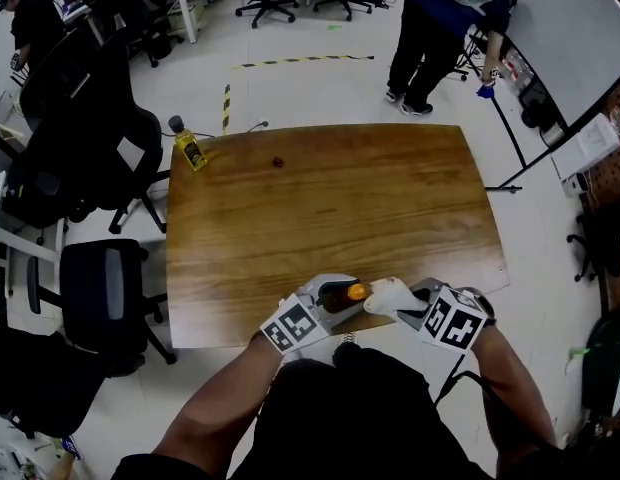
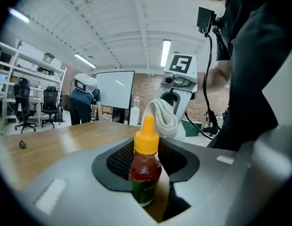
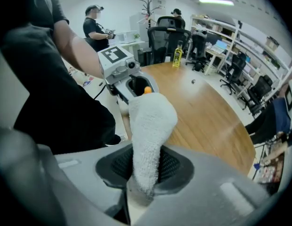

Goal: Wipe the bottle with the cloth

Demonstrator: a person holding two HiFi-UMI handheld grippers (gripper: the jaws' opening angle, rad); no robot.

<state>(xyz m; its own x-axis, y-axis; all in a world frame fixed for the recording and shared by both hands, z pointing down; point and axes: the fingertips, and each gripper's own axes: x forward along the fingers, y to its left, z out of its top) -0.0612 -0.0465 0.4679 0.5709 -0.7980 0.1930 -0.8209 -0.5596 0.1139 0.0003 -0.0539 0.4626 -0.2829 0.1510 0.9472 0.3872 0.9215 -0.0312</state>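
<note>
A small bottle [image 2: 145, 166] with an orange cap, red sauce and a green label stands between the jaws of my left gripper [image 2: 147, 173], which is shut on it. In the head view the bottle [image 1: 355, 292] lies at the table's near edge, orange cap pointing right. My right gripper [image 3: 145, 175] is shut on a white cloth [image 3: 150, 131], folded and sticking forward. The cloth [image 1: 390, 294] meets the cap of the bottle in the head view. Both grippers face each other, left gripper [image 1: 335, 298] and right gripper [image 1: 415, 308], just above the wooden table [image 1: 330, 208].
A yellow bottle [image 1: 190, 149] stands at the table's far left corner, and a small dark object [image 1: 278, 162] lies near the far edge. Black office chairs [image 1: 100, 158] crowd the left side. A person [image 1: 440, 28] stands beyond the table.
</note>
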